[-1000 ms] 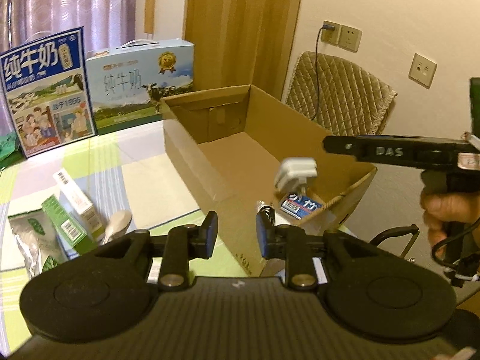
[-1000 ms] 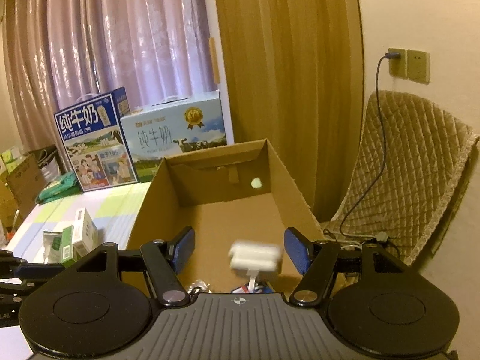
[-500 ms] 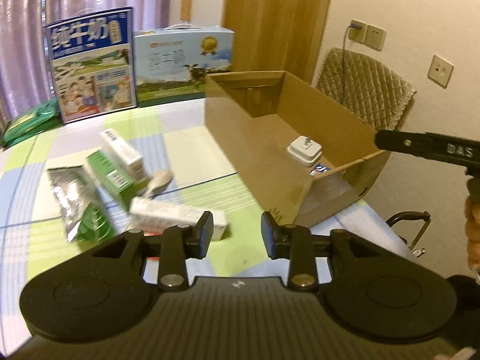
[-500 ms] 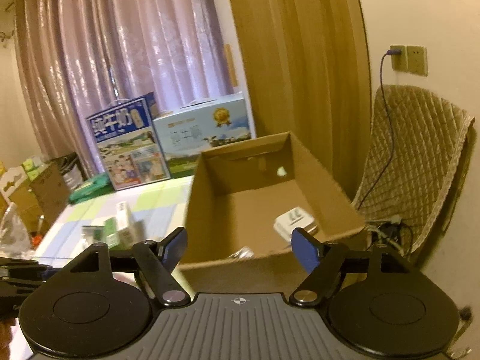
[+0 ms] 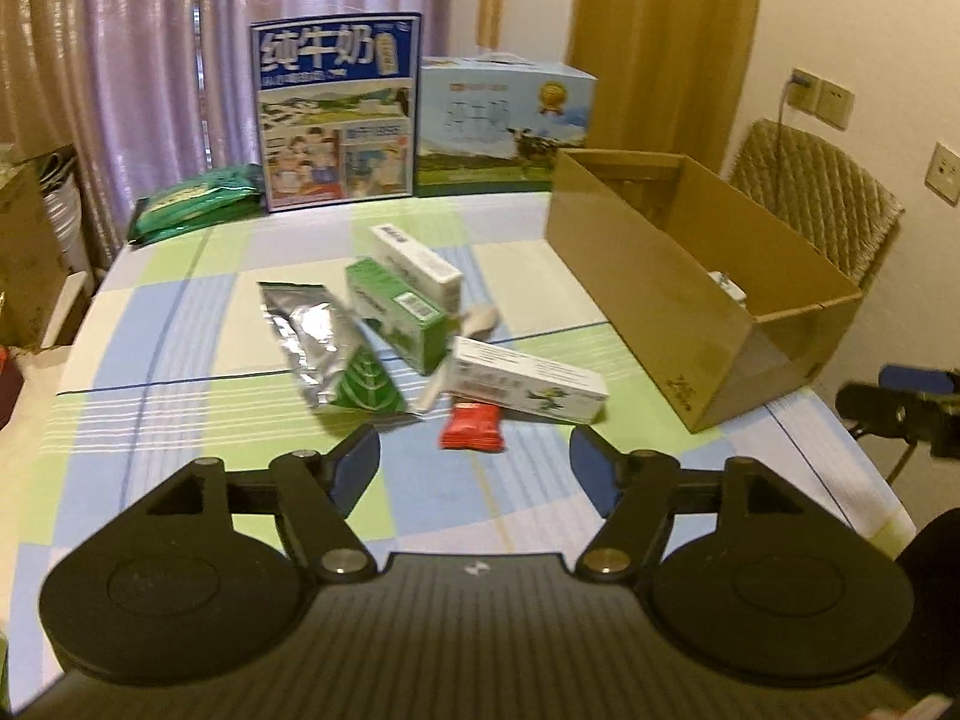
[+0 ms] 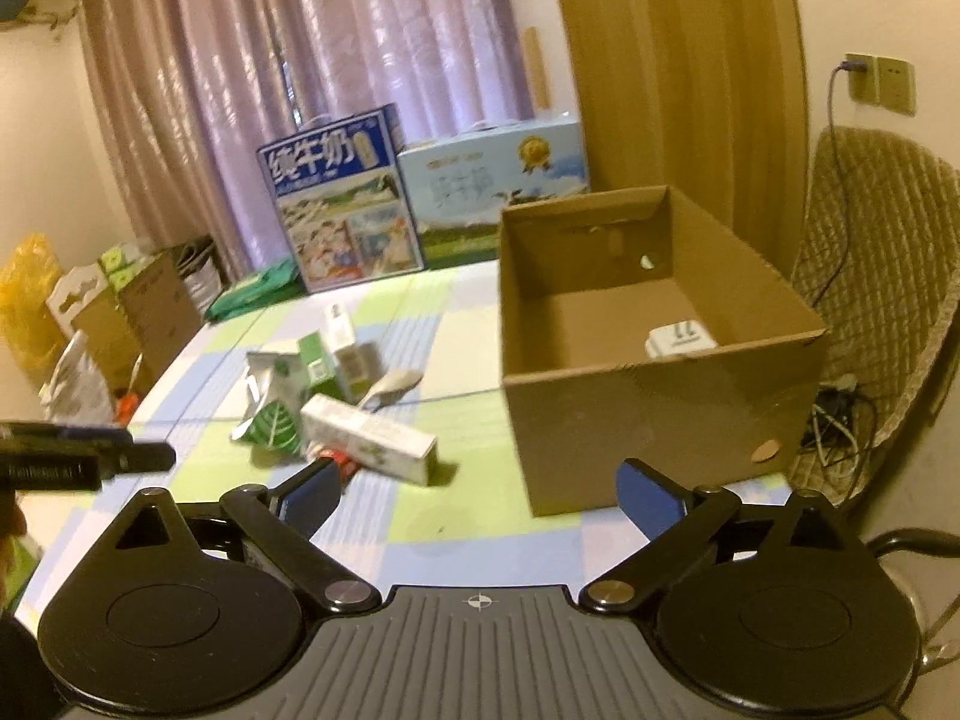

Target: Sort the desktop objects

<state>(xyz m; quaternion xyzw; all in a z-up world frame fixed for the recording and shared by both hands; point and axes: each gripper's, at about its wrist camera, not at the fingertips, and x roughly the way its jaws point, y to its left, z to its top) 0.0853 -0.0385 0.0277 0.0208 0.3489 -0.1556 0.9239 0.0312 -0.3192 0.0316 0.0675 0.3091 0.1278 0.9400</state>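
Note:
A pile of small items lies mid-table: a red packet (image 5: 472, 428), a long white box (image 5: 528, 381), a green box (image 5: 397, 315), another white box (image 5: 415, 261) and a silver pouch with a green leaf (image 5: 327, 348). My left gripper (image 5: 475, 459) hovers open just in front of the red packet, holding nothing. An open cardboard box (image 6: 660, 354) stands at the table's right; a white charger (image 6: 680, 341) lies inside it. My right gripper (image 6: 477, 489) is open and empty, hanging before the cardboard box's near wall. The pile (image 6: 336, 396) sits to its left.
Two milk cartons (image 5: 336, 111) (image 5: 504, 120) stand at the back of the checked tablecloth (image 5: 180, 312), with a green bag (image 5: 198, 204) beside them. A quilted chair (image 6: 882, 276) and cables are right of the table. Cartons and bags (image 6: 120, 312) crowd the floor at left.
The white charger dropped from my right gripper into the cardboard box. Both grippers drew back from the box; the left one swung left toward the pile and opened wide.

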